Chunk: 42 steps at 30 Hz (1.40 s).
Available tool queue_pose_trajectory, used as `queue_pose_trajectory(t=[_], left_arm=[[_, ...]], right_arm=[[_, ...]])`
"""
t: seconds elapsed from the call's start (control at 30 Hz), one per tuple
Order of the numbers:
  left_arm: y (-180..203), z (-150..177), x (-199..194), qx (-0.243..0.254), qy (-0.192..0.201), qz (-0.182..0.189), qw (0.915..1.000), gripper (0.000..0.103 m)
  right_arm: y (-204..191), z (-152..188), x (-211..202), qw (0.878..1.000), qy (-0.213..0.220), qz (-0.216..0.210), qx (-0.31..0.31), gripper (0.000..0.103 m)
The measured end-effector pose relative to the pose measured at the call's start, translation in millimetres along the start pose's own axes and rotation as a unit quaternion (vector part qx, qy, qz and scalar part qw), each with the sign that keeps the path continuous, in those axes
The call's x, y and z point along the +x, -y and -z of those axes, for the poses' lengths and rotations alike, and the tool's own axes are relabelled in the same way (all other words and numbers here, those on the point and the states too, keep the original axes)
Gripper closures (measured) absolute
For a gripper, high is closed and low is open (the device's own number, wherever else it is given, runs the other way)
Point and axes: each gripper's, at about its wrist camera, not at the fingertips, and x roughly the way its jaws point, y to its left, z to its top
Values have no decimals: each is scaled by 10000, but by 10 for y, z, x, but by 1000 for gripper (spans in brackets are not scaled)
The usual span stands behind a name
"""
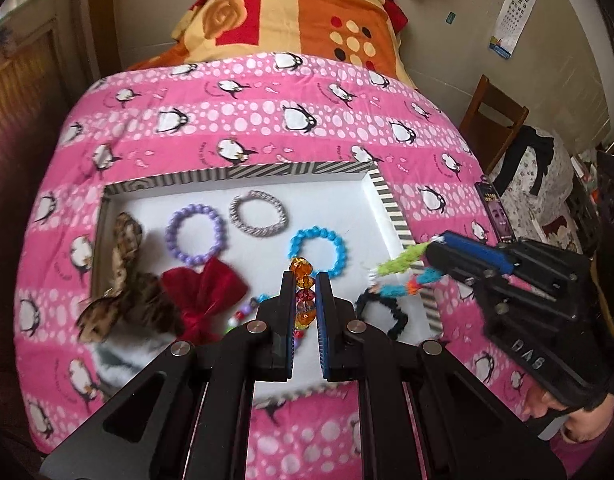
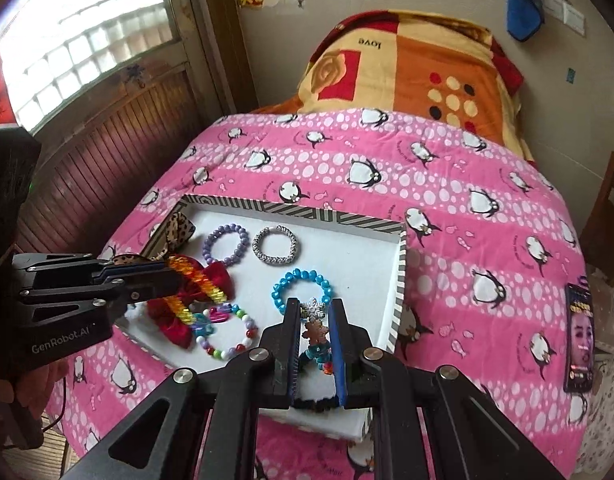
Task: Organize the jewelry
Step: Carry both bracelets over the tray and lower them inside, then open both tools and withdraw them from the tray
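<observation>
Two grippers hold pieces over the tray point(image 1: 395, 216): left gripper point(image 1: 305, 280) fingers clamp an amber bracelet point(image 1: 303, 284), right gripper point(image 2: 315, 312) fingers pinch a snowflake band point(image 2: 315, 330). Lower each onto bare white floor, clear of the blue bracelet point(image 2: 303, 290), before releasing.

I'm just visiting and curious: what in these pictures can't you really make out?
- Tray's near edge: both views, behind the gripper frames.
- Beaded bracelet: left view, lower part hidden between the left gripper's fingers.
- Leopard bow: left view, blurred.
- Phone screen: right view, too small to read.
</observation>
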Motion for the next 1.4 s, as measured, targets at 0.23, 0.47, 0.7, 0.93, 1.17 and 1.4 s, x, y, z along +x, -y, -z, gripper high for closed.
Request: queue_pose_trajectory(t=[0.23,0.47,0.7,0.93,1.17,1.4], left_arm=[[-120,-167,503,-255,-328,-45,9991,95],[-427,-205,843,-578,-590,-549,9951,95],[-606,-169,954,-660,-682,-894,9915,95],[-577,-167,1025,-638,-696,-1051,9900,95],[-490,-150,1056,-471,-640,-1244,9890,95],[-426,-154,988,-402,-531,-1331,9889,63]], right_arm=[[168,-182,448,9993,-354,-49,-110,90],[411,-424,1001,9978,-631,39,-215,90],[512,-522,1344,9975,-687,40,-162,90],[539,-531,1470,9980,-625,94,-48,90],[591,-500,1473,9976,-645,35,253,64],[543,-430,1163,9983,-419,-2,415,64]])
